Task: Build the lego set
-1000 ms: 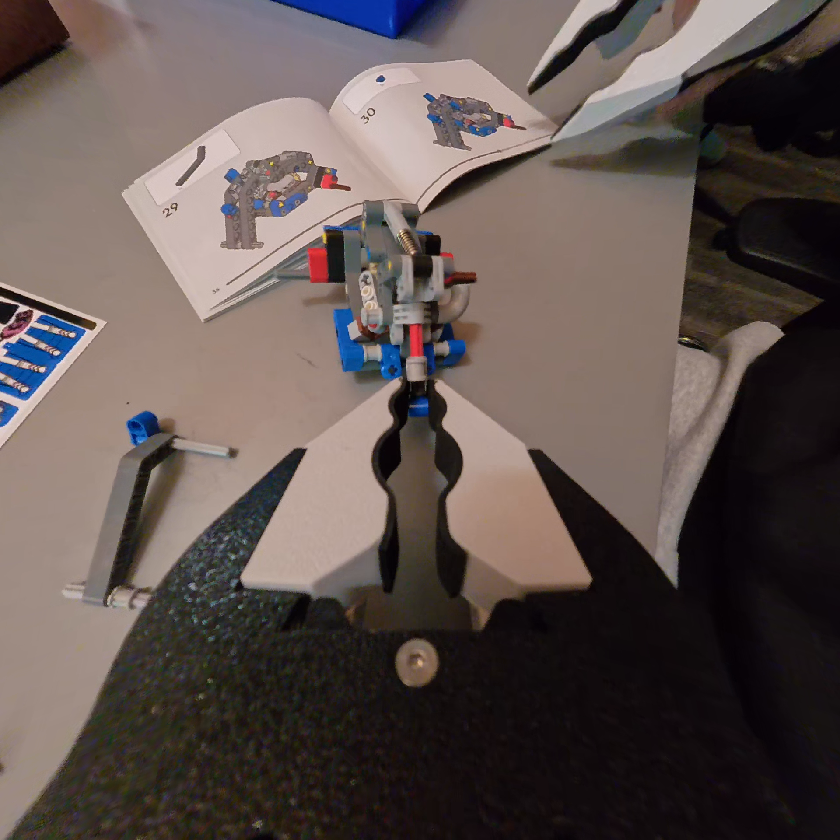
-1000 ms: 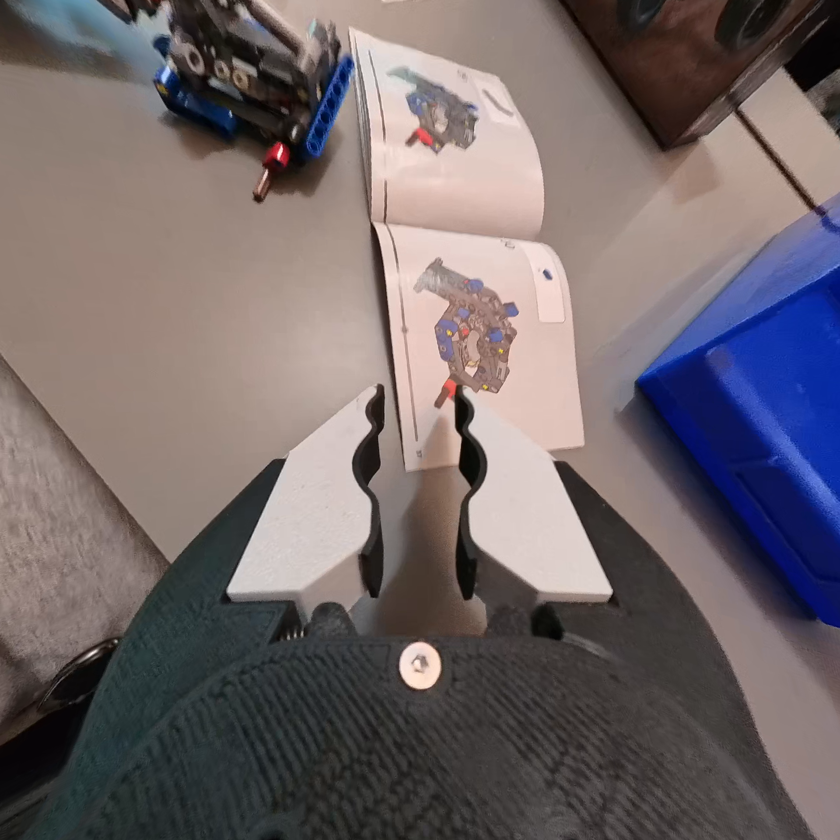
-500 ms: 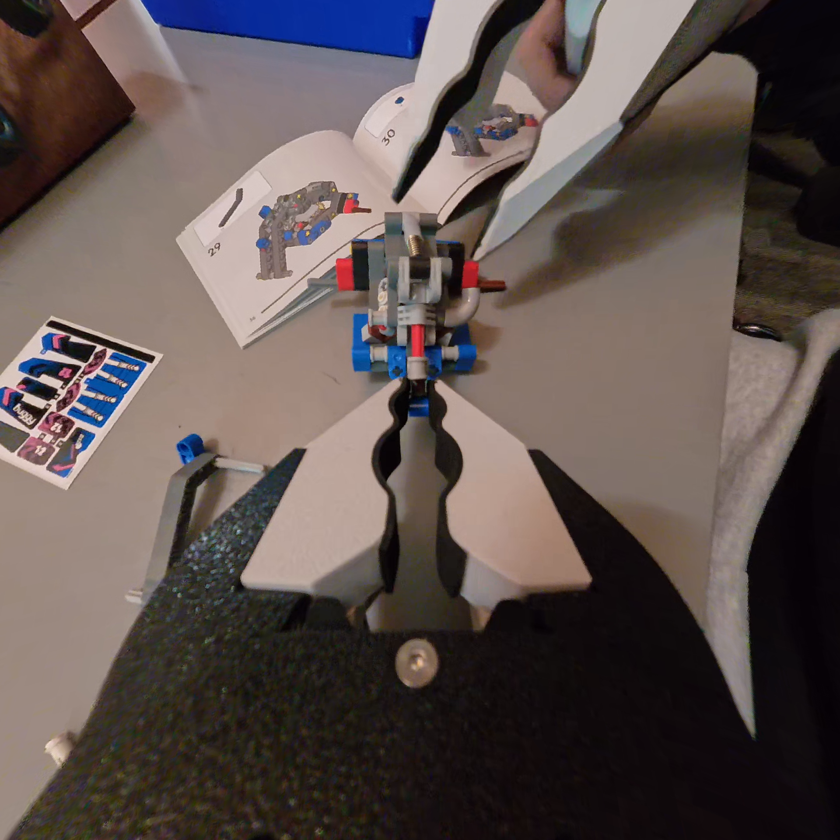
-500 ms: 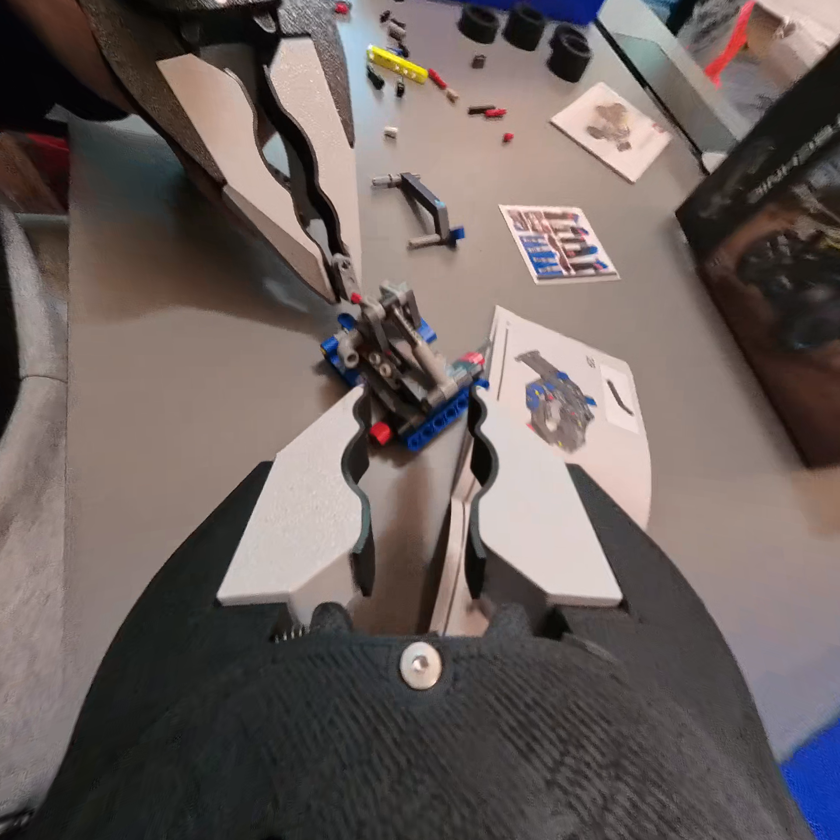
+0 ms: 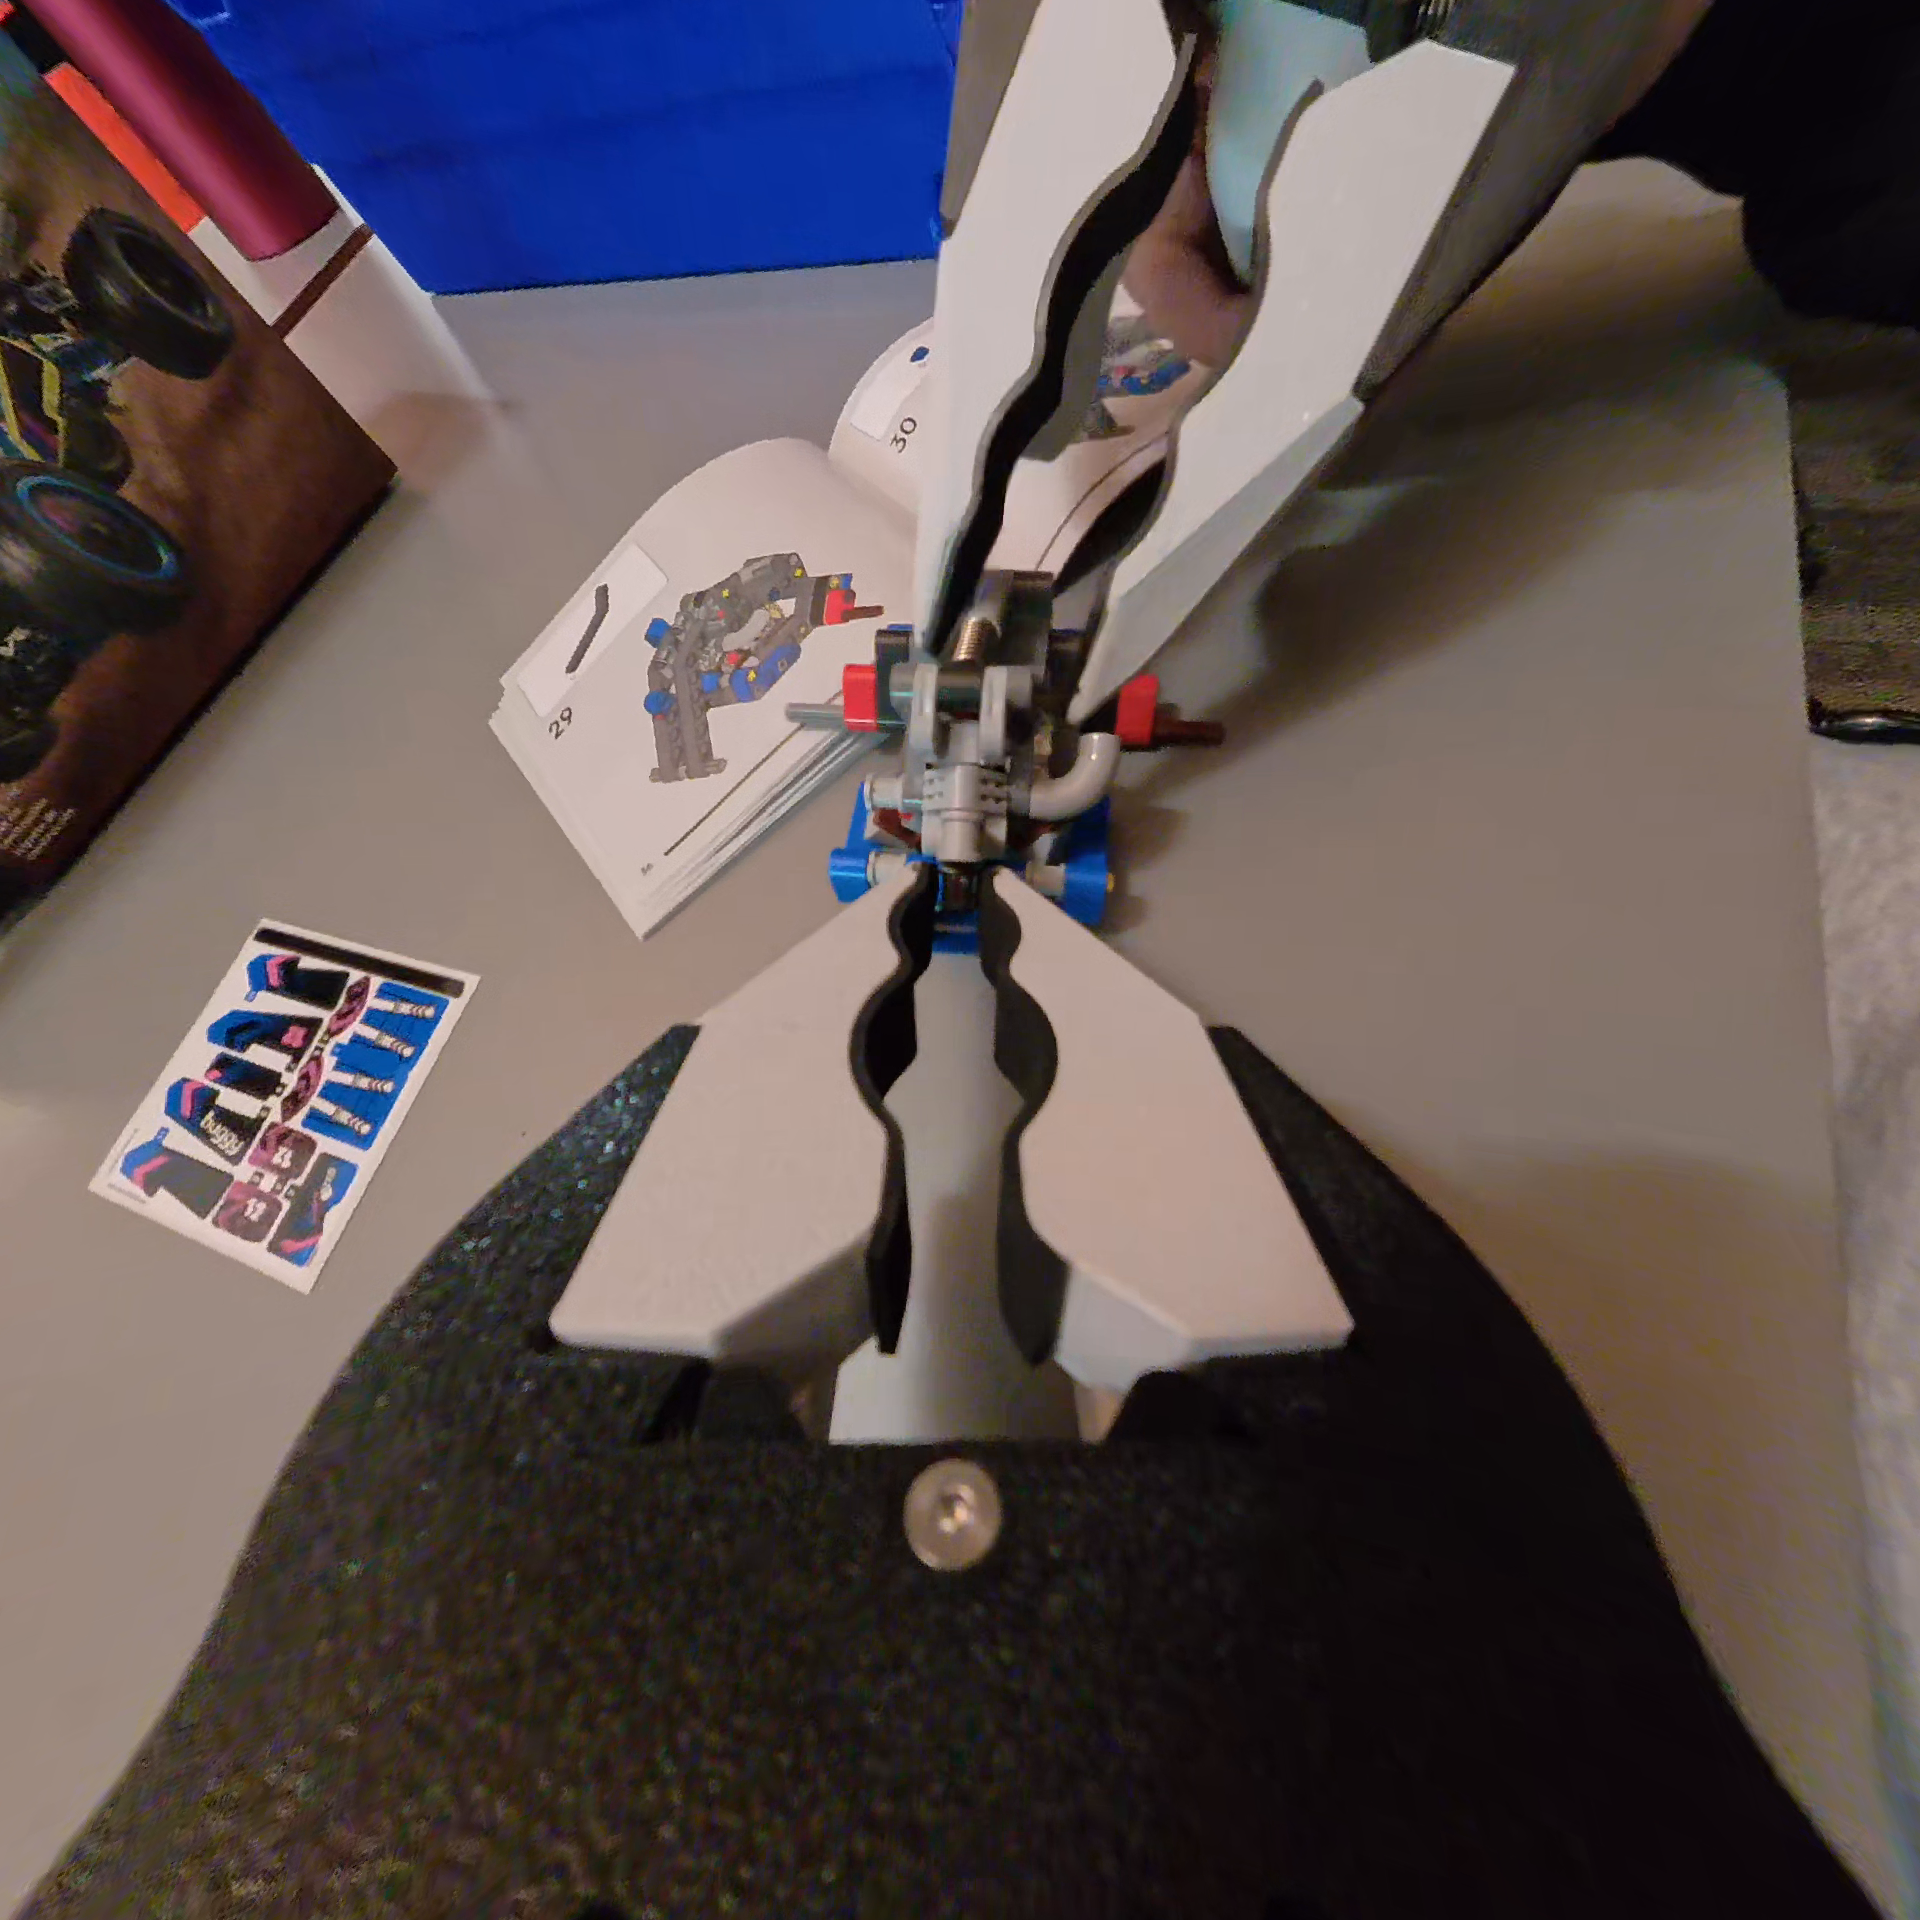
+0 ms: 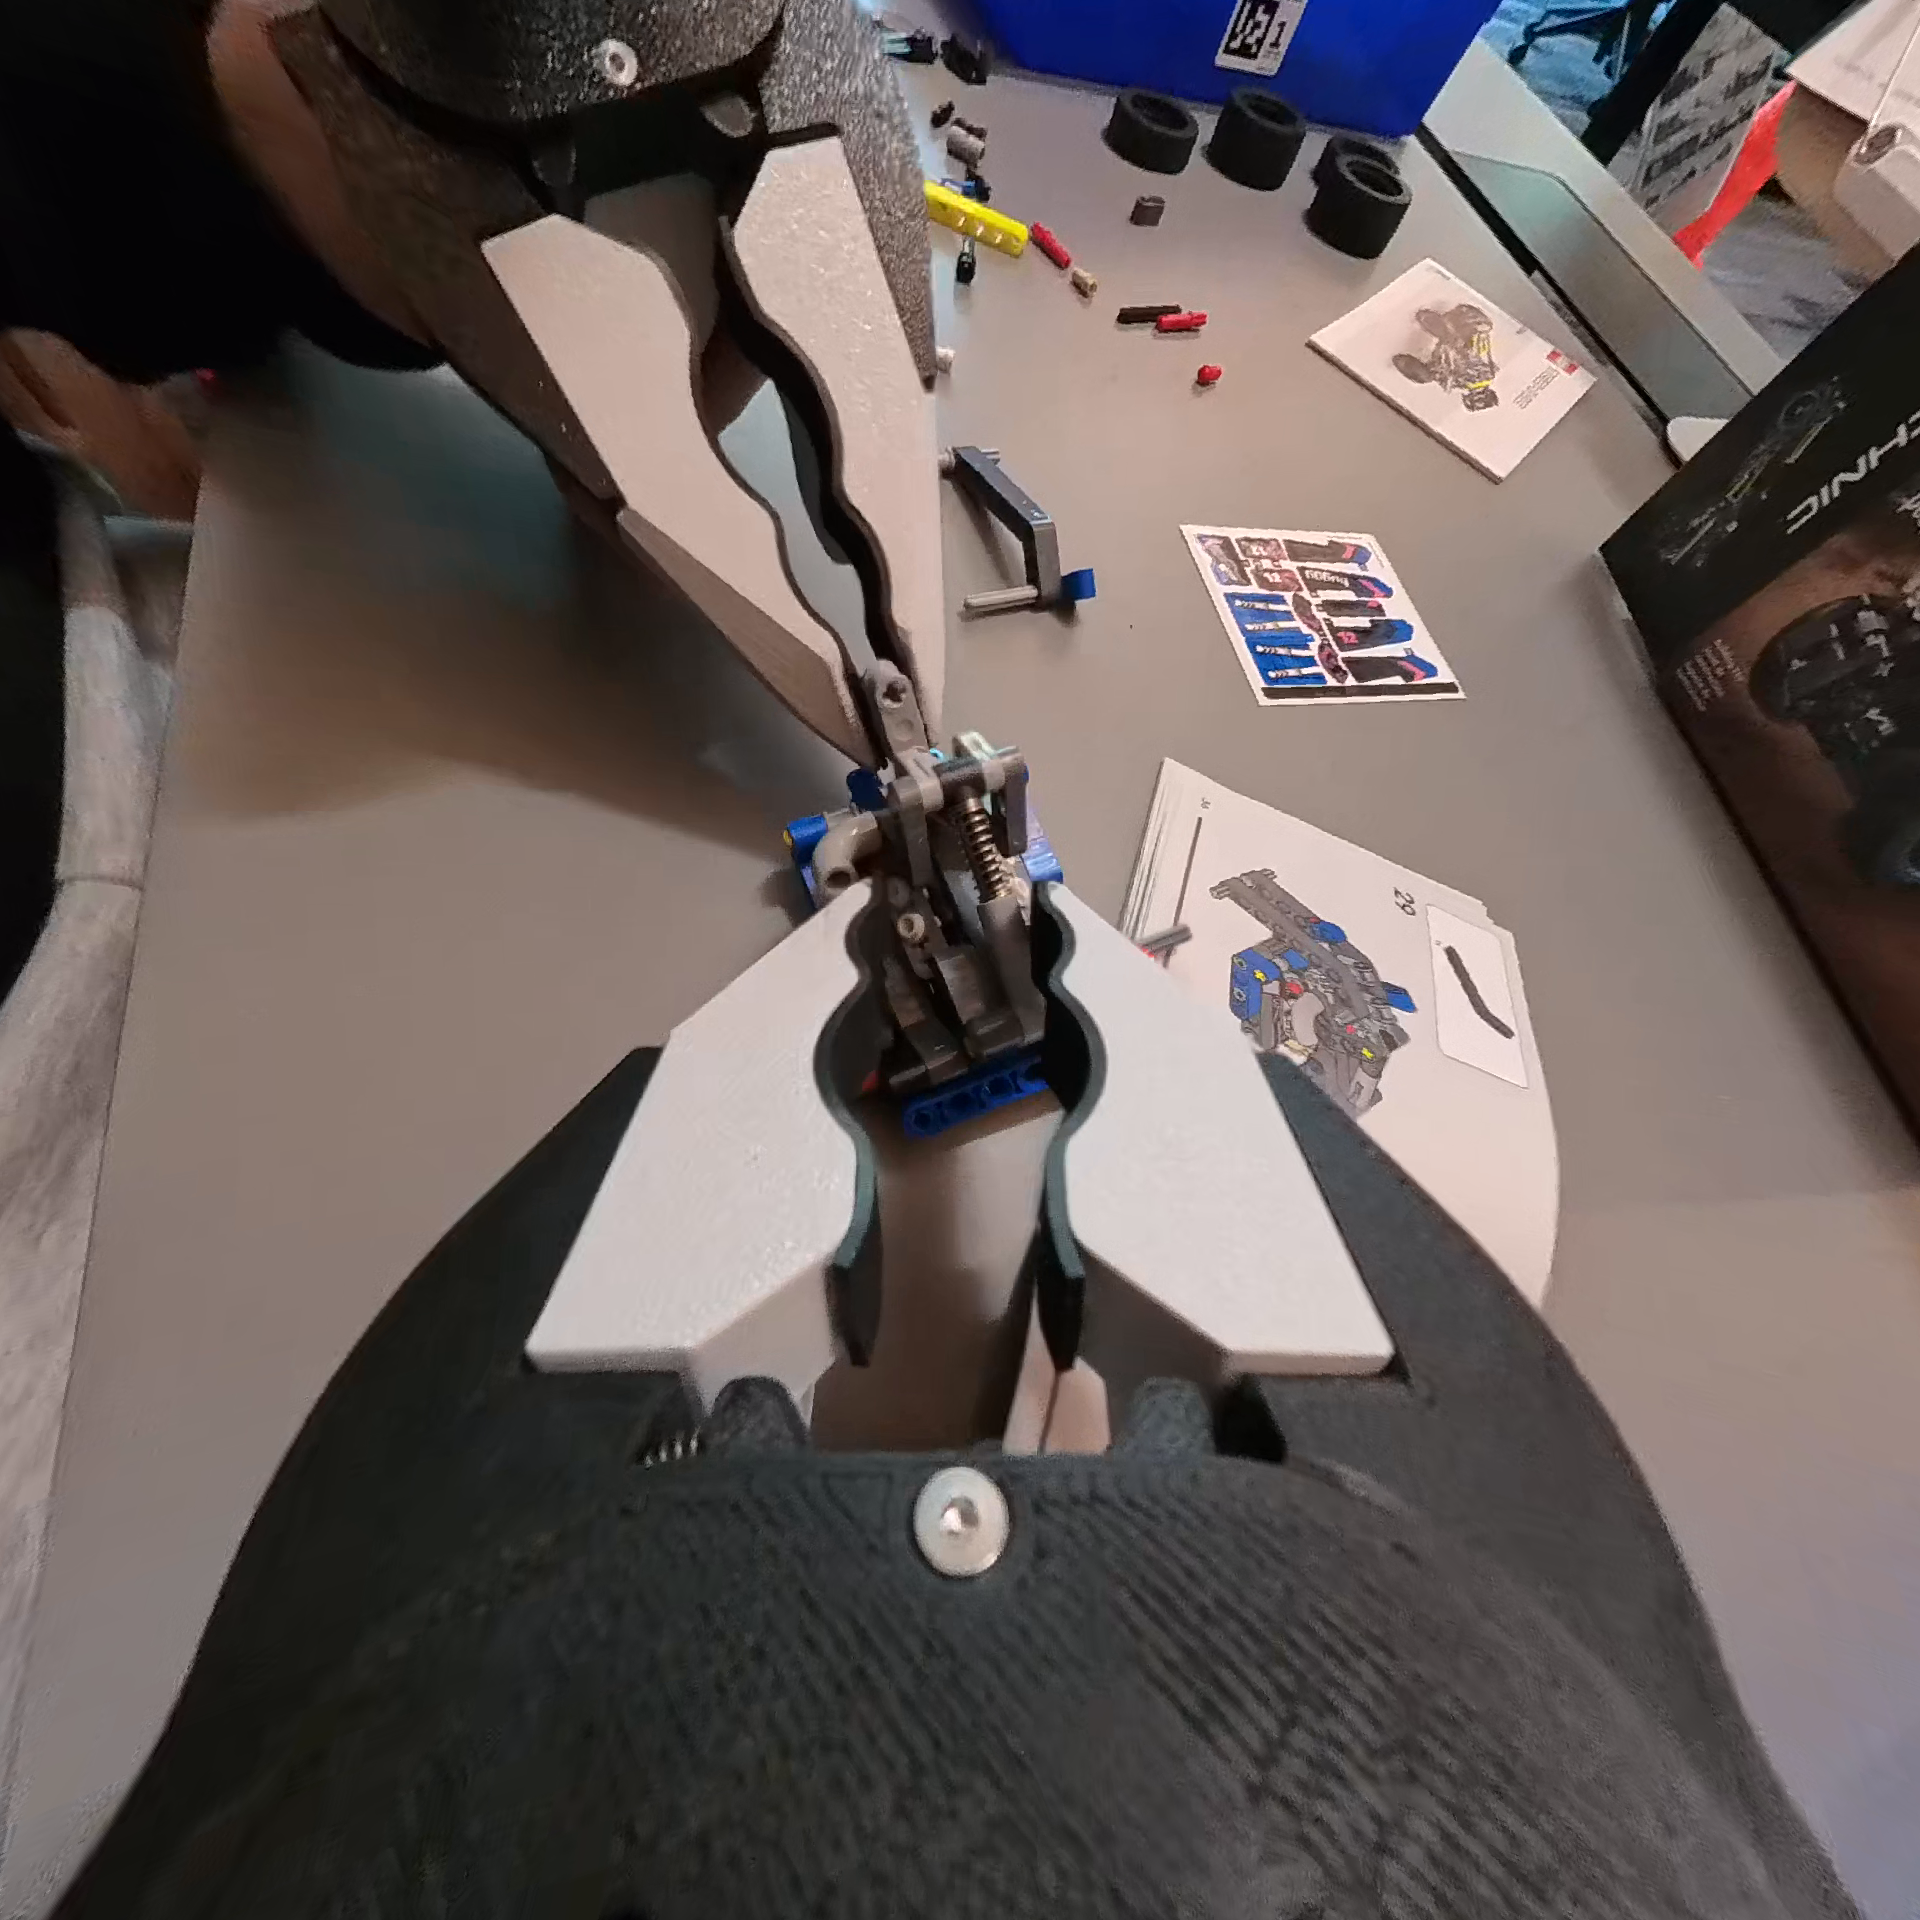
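The part-built lego model (image 5: pixel 966 748), grey with blue beams, red pins and a spring, stands on the grey table. My left gripper (image 5: pixel 956 894) is shut on a small grey piece at the model's near end. It also shows in the right wrist view (image 6: pixel 883 727), reaching in from the upper left. My right gripper (image 6: pixel 956 899) straddles the model (image 6: pixel 956 831) from the opposite end, with its fingers pressed against both sides. In the left wrist view, the right gripper (image 5: pixel 1018 655) comes down from the top. The model's lower far part is hidden between those fingers.
An open instruction booklet (image 5: pixel 707 665) lies just beyond the model. A sticker sheet (image 6: pixel 1320 613), a dark bent beam with a blue piece (image 6: pixel 1018 520), loose small parts (image 6: pixel 977 218) and black tyres (image 6: pixel 1257 135) lie beyond. There is also a blue bin (image 5: pixel 623 135) and the set's box (image 6: pixel 1787 675). The tips of both grippers are at nearly the same place.
My right gripper swung from over the booklet to the model, opened wider, then closed around it. My left gripper kept its hold on the model's near end.
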`<state>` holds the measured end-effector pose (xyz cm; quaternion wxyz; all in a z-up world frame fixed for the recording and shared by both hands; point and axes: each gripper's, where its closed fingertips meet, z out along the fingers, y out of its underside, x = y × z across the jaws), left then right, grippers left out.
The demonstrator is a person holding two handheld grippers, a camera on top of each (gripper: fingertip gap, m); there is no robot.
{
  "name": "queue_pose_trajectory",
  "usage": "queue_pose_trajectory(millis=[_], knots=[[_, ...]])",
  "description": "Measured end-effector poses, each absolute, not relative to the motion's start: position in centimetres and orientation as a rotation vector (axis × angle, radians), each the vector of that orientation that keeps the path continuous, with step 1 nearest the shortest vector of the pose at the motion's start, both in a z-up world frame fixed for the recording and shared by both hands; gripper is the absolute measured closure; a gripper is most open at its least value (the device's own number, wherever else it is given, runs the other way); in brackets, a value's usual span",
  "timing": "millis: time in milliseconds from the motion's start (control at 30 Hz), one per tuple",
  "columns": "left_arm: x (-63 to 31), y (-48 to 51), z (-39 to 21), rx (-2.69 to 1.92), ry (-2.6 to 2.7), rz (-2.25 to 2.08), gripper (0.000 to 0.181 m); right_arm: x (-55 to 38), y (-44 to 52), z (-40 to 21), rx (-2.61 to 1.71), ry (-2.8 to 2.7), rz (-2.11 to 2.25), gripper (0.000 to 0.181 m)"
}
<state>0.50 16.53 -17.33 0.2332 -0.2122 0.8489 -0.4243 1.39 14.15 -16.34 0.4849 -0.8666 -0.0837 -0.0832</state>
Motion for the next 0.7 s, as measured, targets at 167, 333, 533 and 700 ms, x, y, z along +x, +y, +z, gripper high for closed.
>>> queue_pose_trajectory(millis=[167, 333, 533, 700], knots=[[0.8, 16.6, -17.3, -0.577, 2.338, -1.147, 0.177, 3.0, 13.4, -14.7, -2.083, -0.195, -0.255, 0.159], [0.9, 16.7, -17.3, -0.596, 2.366, -1.161, 0.177, 2.8, 13.7, -16.3, -2.150, -0.258, -0.145, 0.153], [1.4, 16.7, -17.2, -0.632, 2.413, -1.210, 0.177, 2.5, 14.1, -17.5, -2.175, -0.291, -0.115, 0.158], [1.7, 16.6, -17.1, -0.611, 2.525, -1.268, 0.177, 2.6, 14.0, -17.4, -2.153, -0.272, -0.078, 0.159]])
